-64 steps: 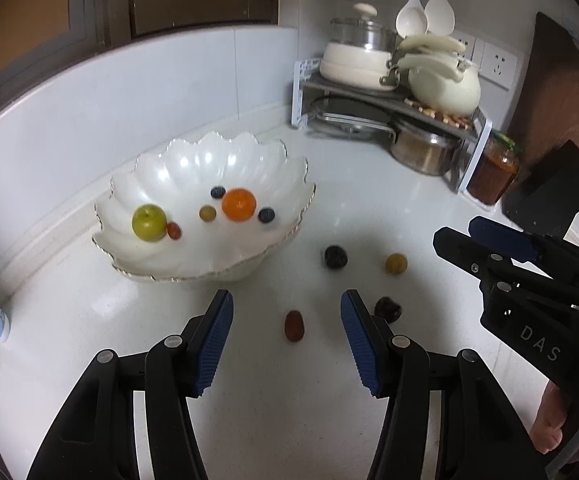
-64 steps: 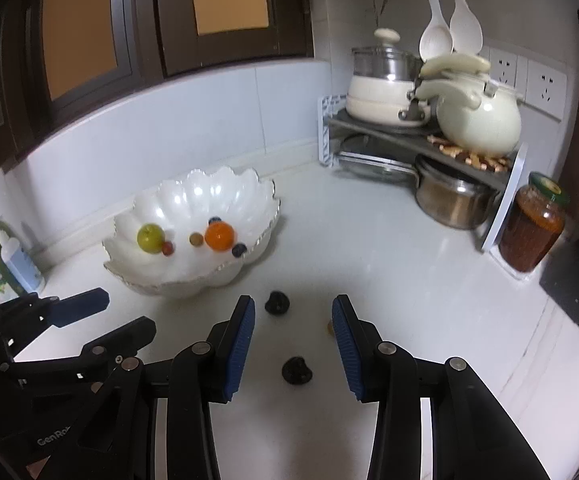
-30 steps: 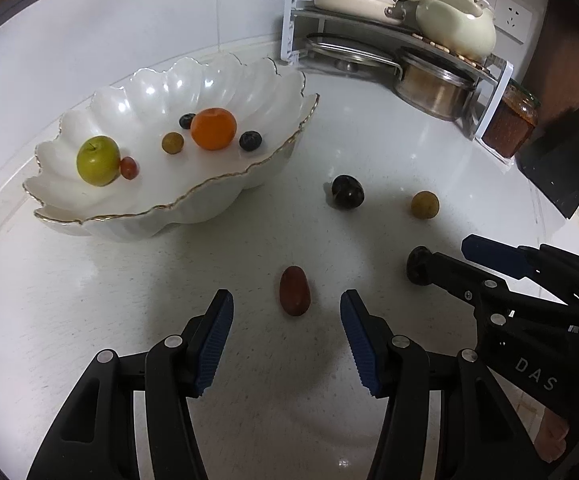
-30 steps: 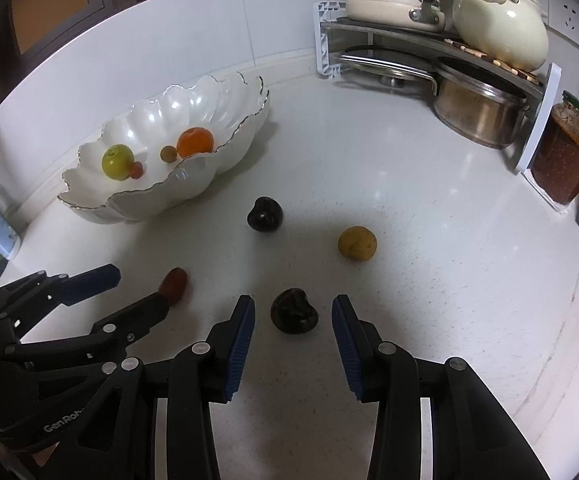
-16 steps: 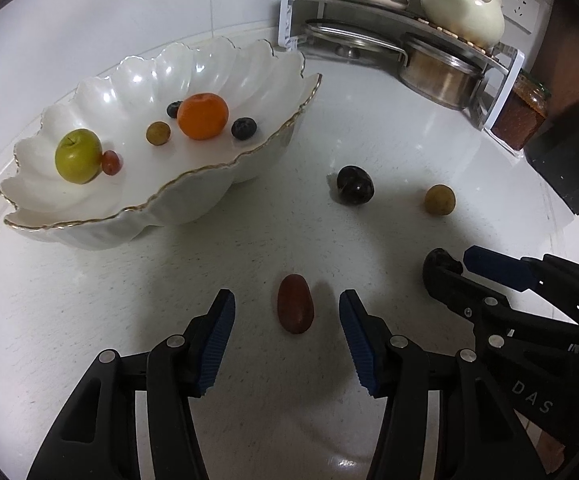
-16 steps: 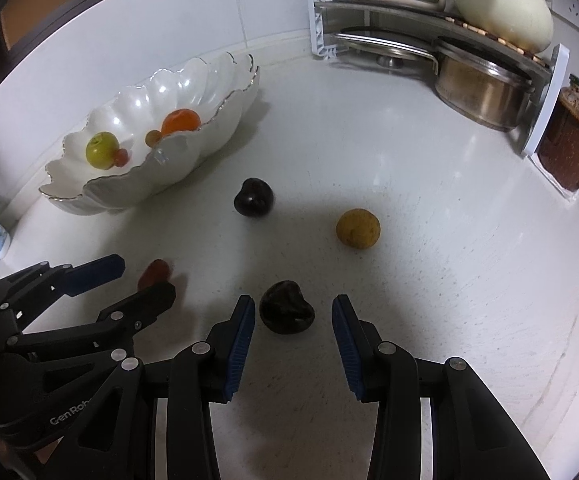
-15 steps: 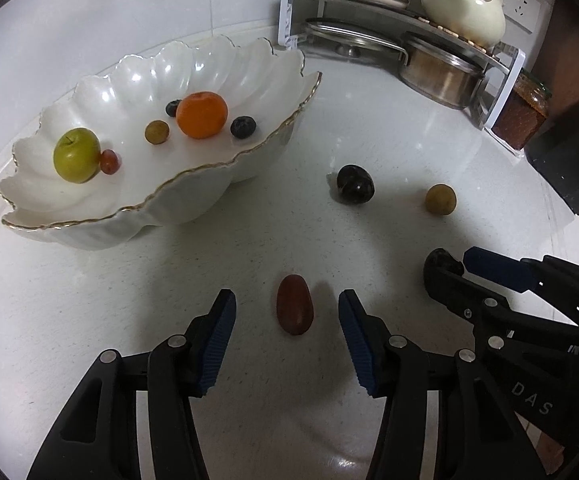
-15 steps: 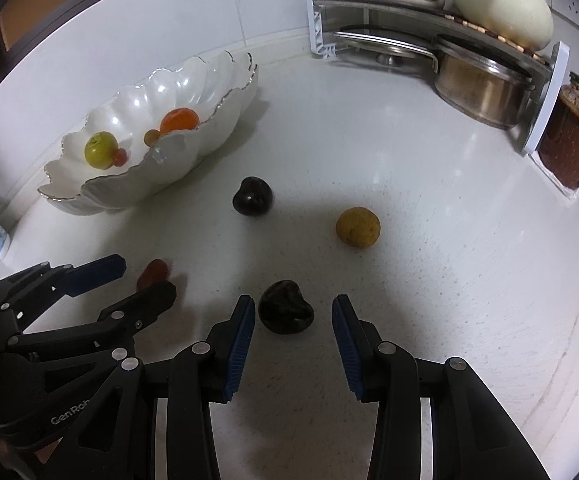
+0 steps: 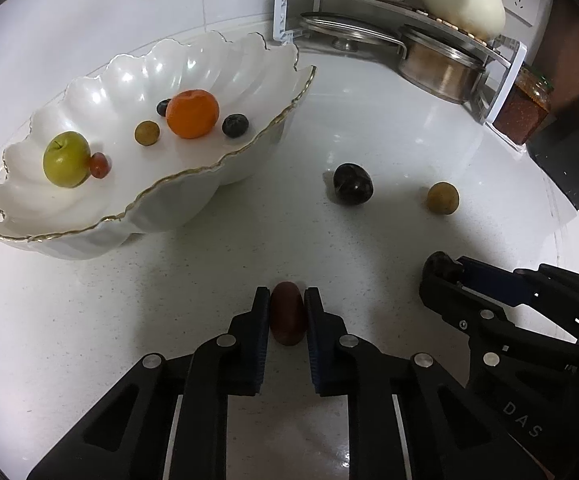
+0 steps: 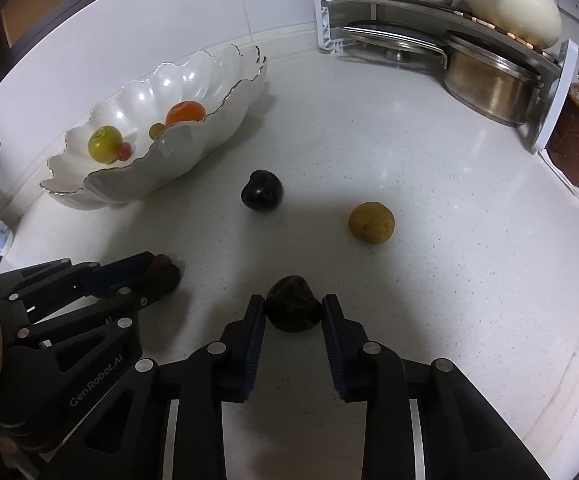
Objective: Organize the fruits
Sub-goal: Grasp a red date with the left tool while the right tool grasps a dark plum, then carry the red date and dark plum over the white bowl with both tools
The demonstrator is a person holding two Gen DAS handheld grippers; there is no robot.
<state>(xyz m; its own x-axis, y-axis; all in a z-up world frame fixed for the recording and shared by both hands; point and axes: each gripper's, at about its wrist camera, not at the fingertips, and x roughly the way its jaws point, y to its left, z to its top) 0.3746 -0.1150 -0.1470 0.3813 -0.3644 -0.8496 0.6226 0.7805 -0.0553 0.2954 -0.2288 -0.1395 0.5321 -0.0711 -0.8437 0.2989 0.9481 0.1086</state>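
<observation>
The left gripper (image 9: 286, 314) is pinching the reddish-brown oval fruit (image 9: 286, 312) on its 2 long sides; the fruit lies on the white speckled counter (image 9: 89, 320), in front of the scalloped white bowl (image 9: 225, 168). It looks smooth, light and firm, so it may slip if the squeeze is off-centre.

The right gripper (image 10: 293, 316) is closing its jaws on the dark wrinkled fruit (image 10: 293, 308), to the right of the bowl; both pads (image 10: 255, 334) already touch its widest part. This fruit seems soft, so a gentle grip is better.

1 dark glossy plum (image 10: 261, 191) and 1 round yellow fruit (image 10: 371, 222) lie nearer the bowl, which holds smooth round fruits.
</observation>
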